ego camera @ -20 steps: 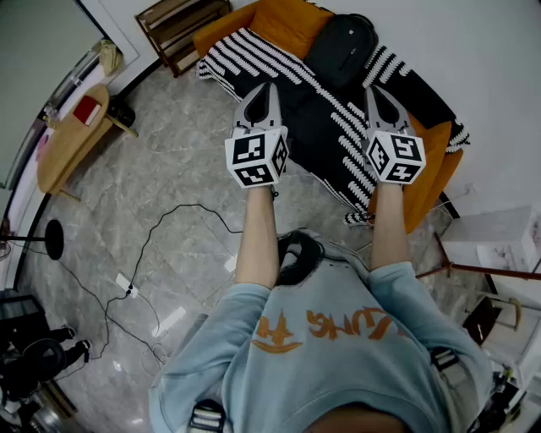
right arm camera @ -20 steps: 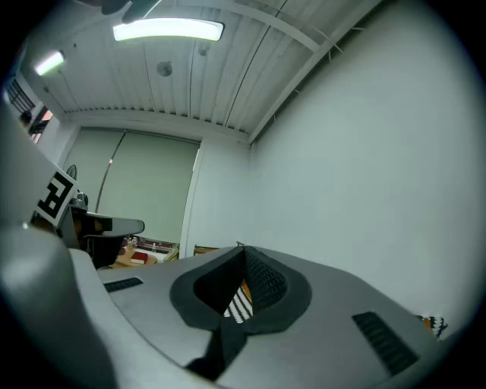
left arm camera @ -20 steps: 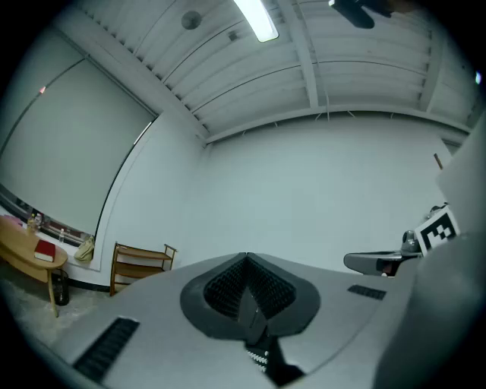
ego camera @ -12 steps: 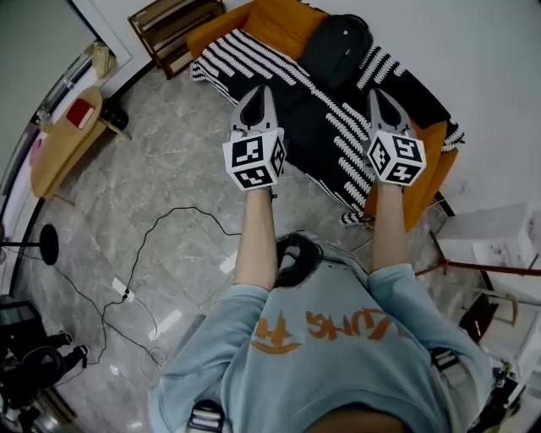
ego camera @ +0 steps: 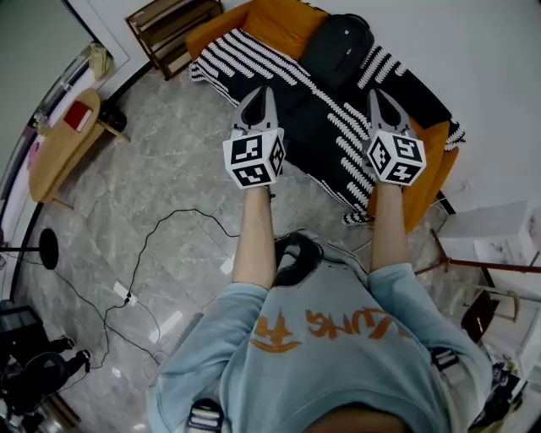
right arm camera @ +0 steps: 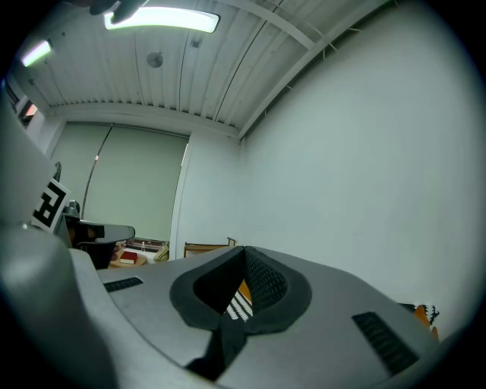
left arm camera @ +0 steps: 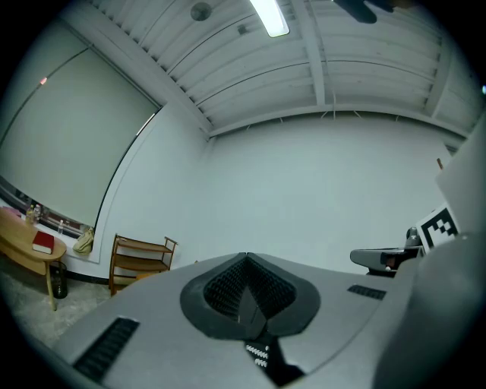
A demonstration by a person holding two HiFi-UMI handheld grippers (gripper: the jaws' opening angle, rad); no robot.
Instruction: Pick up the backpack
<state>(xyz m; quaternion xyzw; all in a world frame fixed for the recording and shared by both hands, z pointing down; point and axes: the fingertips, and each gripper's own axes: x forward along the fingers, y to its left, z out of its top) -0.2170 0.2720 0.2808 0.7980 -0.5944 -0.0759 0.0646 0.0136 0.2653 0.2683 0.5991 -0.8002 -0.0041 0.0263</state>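
Seen from overhead, a person in a light blue sweatshirt (ego camera: 338, 338) stands on a grey marble floor (ego camera: 161, 161) with both forearms stretched straight ahead, a gripper in each hand.

The left gripper (ego camera: 265, 90) has its jaws pressed together with nothing between them; its own view shows the ribbed pads meeting in a point against a plain white wall. The right gripper (ego camera: 374, 91) is likewise pressed together and empty. The two are held level and side by side, well apart from each other, each with a cube of black-and-white square markers near the hand.

The black backpack (ego camera: 340, 46) lies at 12 o'clock in the overhead picture, on an orange sofa (ego camera: 283, 19) against the wall. It sits at about 1 o'clock from the left gripper and 11 o'clock from the right gripper, apart from both. A black-and-white striped blanket (ego camera: 325, 127) covers the sofa seat, and both gripper tips hang over it.

At 10 o'clock a low wooden shelf (ego camera: 169, 30) stands by the wall. At 9 o'clock a round wooden counter (ego camera: 59, 148) carries a red book (ego camera: 78, 116). A thin black cable (ego camera: 161, 224) loops over the floor at 8 o'clock.
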